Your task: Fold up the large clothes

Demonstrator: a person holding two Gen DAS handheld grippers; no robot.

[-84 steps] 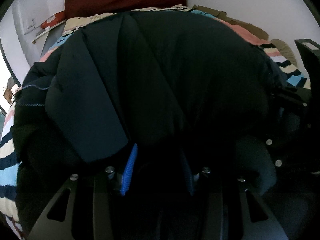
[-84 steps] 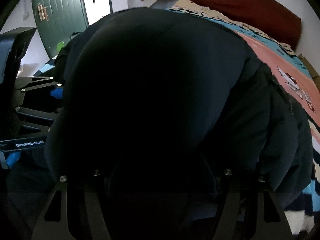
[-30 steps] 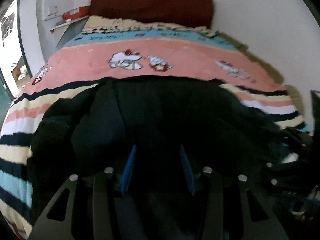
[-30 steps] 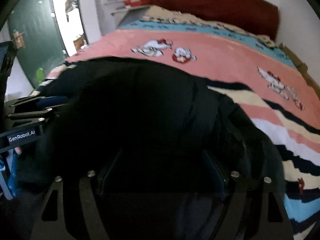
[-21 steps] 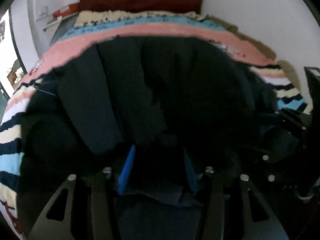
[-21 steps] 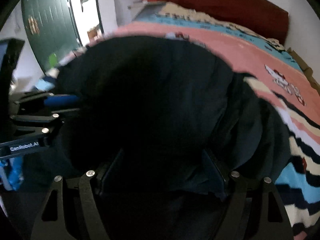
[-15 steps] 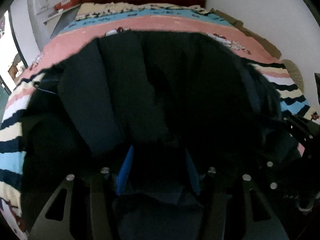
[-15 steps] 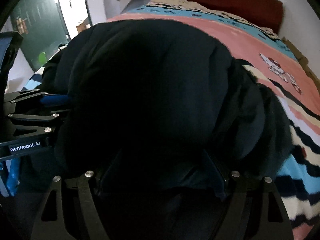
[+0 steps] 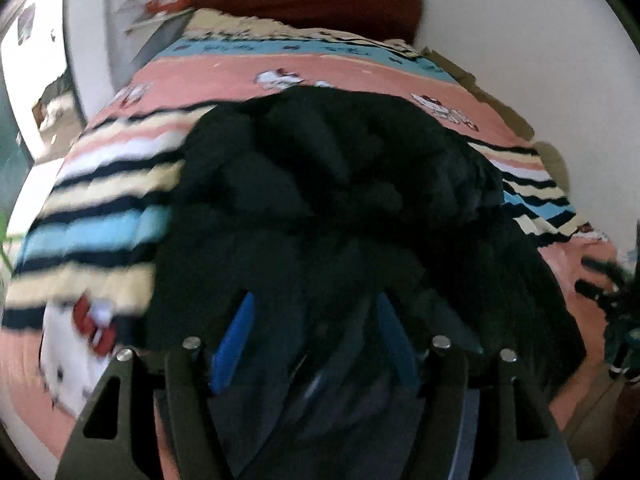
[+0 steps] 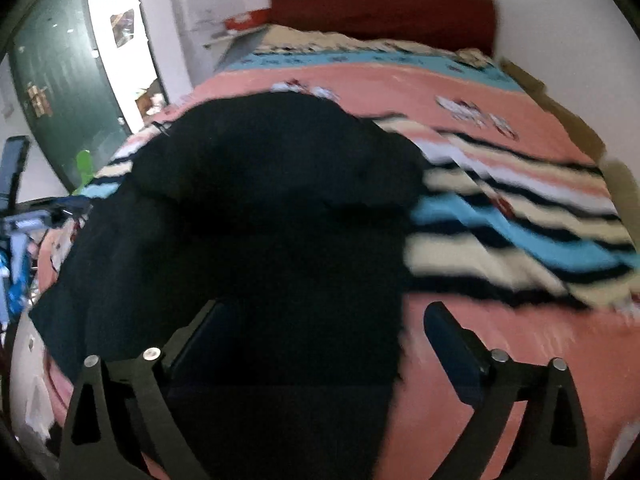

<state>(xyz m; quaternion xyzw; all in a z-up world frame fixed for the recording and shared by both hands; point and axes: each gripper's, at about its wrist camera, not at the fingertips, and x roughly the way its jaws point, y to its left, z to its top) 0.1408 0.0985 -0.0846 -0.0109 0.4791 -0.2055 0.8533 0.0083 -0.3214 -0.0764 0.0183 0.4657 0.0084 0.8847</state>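
A large black padded jacket (image 9: 340,184) lies in a bunched heap on the striped, cartoon-print bedspread (image 9: 100,200). Its near hem reaches down between the blue pads (image 9: 234,340) of my left gripper (image 9: 314,332). The jaws are opening, with the cloth lying loose between them. In the right wrist view the jacket (image 10: 260,208) fills the left half. My right gripper (image 10: 326,336) is opening wide: its left finger is over the jacket's edge, its right finger over bare pink bedspread (image 10: 500,312). Neither pad presses on the cloth. Each gripper shows blurred at the other view's edge.
A dark red headboard (image 10: 384,4) stands against the white wall at the far end of the bed. A green door (image 10: 60,80) and a bright doorway are on the left, with a small shelf holding a red box (image 10: 244,22) beside the headboard.
Both grippers have drawn back toward the foot of the bed and their jaws have widened. The jacket, which filled both views while lifted, now lies on the bedspread, showing more of the bed.
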